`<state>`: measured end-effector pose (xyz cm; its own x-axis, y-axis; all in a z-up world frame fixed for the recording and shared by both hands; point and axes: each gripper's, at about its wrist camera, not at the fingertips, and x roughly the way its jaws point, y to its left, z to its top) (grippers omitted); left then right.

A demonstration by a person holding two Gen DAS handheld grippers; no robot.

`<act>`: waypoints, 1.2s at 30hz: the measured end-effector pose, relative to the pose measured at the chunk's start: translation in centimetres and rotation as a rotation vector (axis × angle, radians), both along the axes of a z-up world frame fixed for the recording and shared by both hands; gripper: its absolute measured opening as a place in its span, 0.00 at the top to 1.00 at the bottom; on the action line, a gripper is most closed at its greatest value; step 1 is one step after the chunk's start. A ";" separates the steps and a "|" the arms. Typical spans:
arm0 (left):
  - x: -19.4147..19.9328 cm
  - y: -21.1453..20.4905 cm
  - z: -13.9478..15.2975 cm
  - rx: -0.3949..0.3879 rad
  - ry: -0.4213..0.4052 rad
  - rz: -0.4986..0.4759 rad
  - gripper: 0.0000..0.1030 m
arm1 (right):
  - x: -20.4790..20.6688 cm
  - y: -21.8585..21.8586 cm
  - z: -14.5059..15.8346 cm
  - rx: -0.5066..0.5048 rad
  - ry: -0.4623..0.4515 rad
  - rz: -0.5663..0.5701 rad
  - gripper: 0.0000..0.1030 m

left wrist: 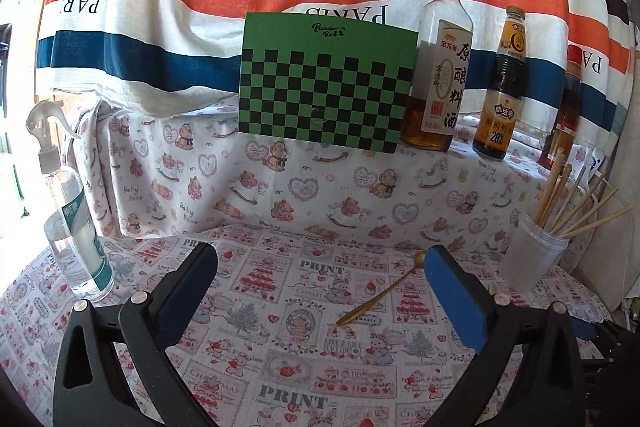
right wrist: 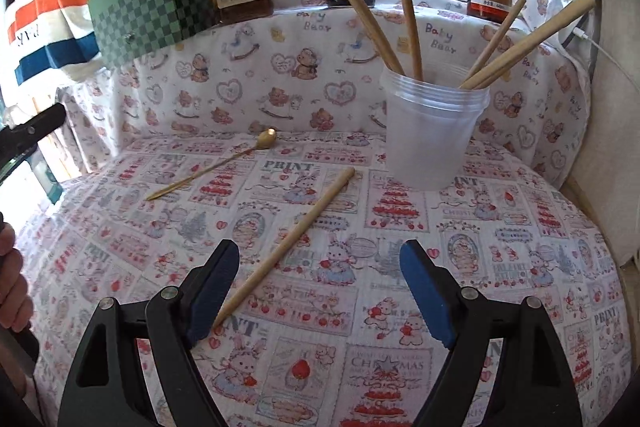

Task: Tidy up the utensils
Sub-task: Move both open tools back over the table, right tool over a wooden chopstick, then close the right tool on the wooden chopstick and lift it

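chopstick [right wrist: 288, 247] loose beside cup [right wrist: 432, 143], open tablecloth [right wrist: 520, 267]

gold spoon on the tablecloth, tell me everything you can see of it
The gold spoon is slim and looks like shiny metal, with a small round bowl at the far end and a long thin handle tapering to a flat point. It lies flat and diagonal on the printed tablecloth, left of the plastic cup, apart from the loose chopstick. Nothing else touches it.
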<state>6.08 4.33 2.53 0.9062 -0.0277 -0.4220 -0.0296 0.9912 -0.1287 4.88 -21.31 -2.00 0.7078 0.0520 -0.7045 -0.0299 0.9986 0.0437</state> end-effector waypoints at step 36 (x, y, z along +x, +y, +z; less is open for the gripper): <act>1.0 2.2 -0.5 -0.048 0.035 0.065 0.00 | 0.6 1.1 -3.0 -0.061 0.208 0.054 0.85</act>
